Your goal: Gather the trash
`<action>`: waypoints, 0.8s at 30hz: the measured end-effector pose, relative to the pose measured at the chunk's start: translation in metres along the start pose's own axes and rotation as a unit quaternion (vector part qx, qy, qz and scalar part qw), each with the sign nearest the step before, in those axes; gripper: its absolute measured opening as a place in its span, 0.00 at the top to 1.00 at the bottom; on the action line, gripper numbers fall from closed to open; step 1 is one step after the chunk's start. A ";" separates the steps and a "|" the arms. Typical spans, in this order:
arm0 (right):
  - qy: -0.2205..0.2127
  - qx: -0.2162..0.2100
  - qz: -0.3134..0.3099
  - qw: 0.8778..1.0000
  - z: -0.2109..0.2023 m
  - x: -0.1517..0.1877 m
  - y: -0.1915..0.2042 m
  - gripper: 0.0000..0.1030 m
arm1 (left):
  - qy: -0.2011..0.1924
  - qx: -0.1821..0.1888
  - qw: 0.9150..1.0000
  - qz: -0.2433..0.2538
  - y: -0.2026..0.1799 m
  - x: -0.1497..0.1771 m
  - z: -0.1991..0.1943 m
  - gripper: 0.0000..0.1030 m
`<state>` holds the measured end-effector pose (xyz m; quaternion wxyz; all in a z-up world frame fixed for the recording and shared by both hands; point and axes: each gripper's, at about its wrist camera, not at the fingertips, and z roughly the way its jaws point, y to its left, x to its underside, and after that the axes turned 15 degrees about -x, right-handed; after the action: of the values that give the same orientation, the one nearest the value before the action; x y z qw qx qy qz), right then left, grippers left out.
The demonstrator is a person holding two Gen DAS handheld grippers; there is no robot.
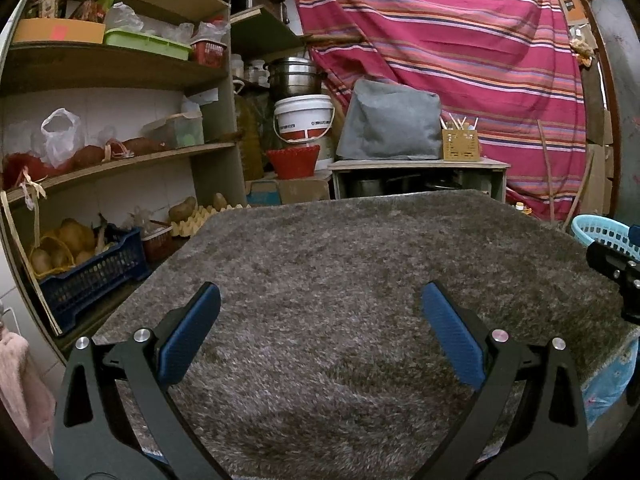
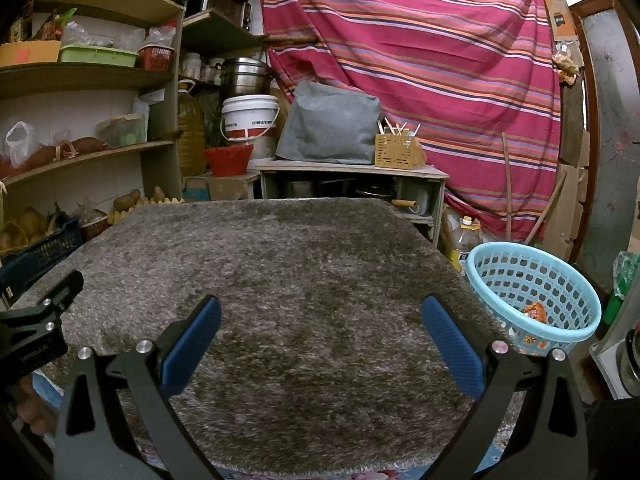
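With both your left tool (image 1: 320, 330) and right tool (image 2: 320, 342) released over the shaggy grey-brown tabletop (image 2: 280, 272), you risk nudging the light blue perforated plastic basket (image 2: 496, 257) off its right edge.

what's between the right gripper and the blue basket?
Only bare shaggy grey rug. In the right wrist view, nothing lies between the open right gripper and the blue basket at the rug's right edge.

Left gripper (image 1: 320, 330) shows matte black triangular arms with cut-out slots, round silver screws at each pivot, and textured blue pads (image 1: 188, 336) lining its fingers. Right gripper (image 2: 320, 340) wears the same: black frame, silver screws, ribbed blue pads (image 2: 452, 344).
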<state>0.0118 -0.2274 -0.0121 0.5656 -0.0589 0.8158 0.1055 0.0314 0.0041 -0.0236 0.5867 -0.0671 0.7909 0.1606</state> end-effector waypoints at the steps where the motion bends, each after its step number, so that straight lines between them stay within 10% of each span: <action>1: 0.000 0.000 0.000 1.000 0.000 0.000 0.000 0.04 | 0.001 0.000 1.000 0.000 0.000 0.000 0.000 0.05; 24: -0.001 0.000 -0.001 1.000 0.000 0.001 0.001 0.04 | -0.001 0.000 1.000 -0.001 0.001 0.000 -0.001 0.05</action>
<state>0.0110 -0.2267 -0.0123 0.5664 -0.0598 0.8153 0.1045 0.0303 0.0048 -0.0234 0.5877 -0.0675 0.7902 0.1602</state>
